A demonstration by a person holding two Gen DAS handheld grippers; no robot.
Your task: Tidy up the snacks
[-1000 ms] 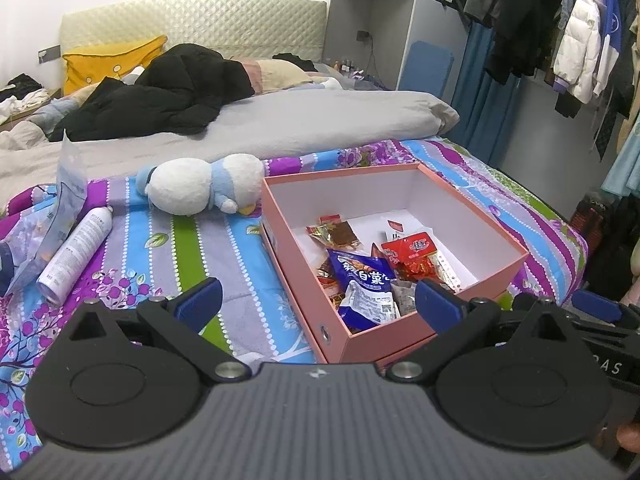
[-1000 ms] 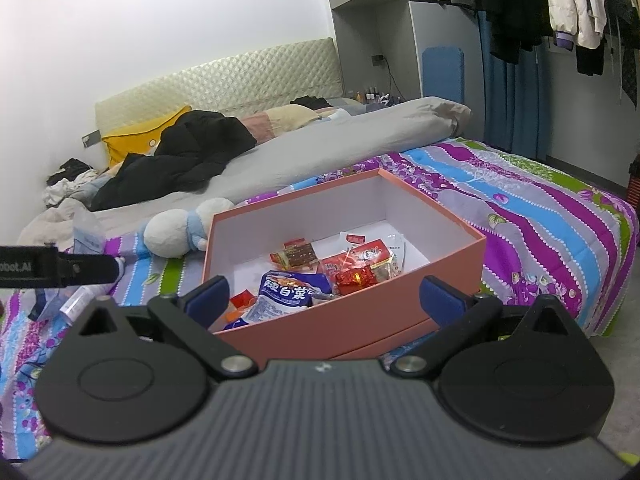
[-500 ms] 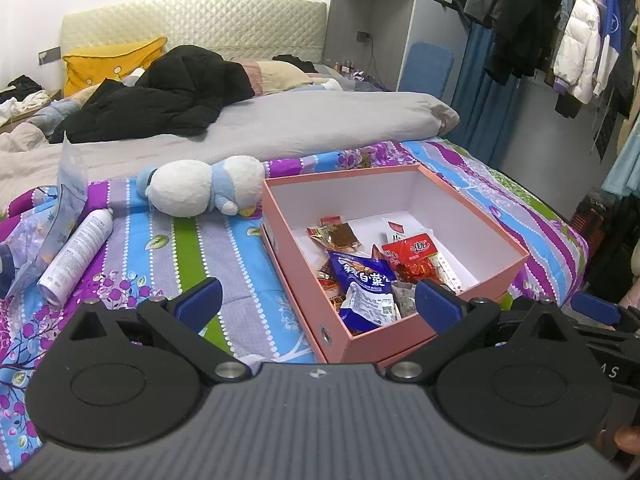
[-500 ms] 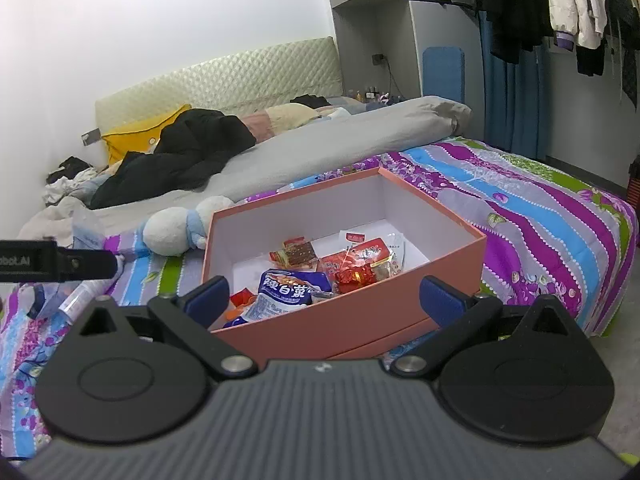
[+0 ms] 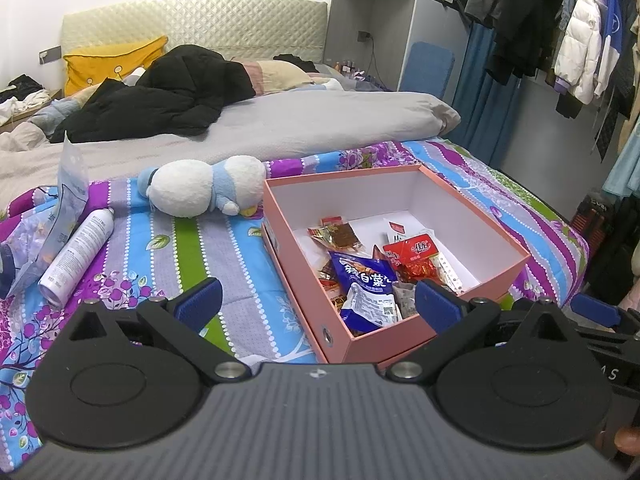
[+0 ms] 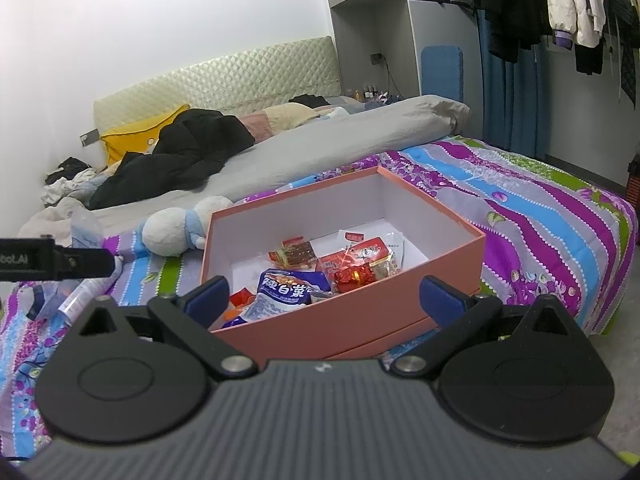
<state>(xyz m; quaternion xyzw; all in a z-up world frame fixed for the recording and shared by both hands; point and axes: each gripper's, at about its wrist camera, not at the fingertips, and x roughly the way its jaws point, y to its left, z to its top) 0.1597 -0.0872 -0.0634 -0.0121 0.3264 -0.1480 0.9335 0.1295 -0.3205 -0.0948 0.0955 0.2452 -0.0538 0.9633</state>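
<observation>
An open pink box (image 5: 476, 216) sits on the striped bedspread; it also shows in the right wrist view (image 6: 360, 316). Inside lie several snack packets: a blue bag (image 5: 366, 282), a red packet (image 5: 412, 250) and a brown packet (image 5: 340, 236). The blue bag (image 6: 286, 292) and red packet (image 6: 358, 260) also show in the right wrist view. My left gripper (image 5: 318, 304) is open and empty, in front of the box's near left corner. My right gripper (image 6: 324, 298) is open and empty, in front of the box's near wall.
A white plush toy (image 5: 200, 186) lies left of the box. A white spray can (image 5: 76, 254) and a clear plastic bag (image 5: 68, 200) lie further left. Black clothing (image 5: 160, 100) and a grey duvet (image 5: 320, 120) cover the bed behind. Clothes (image 5: 580, 32) hang at the right.
Both grippers have drifted only slightly; the box and the snacks inside stay as they were. Both jaws remain open.
</observation>
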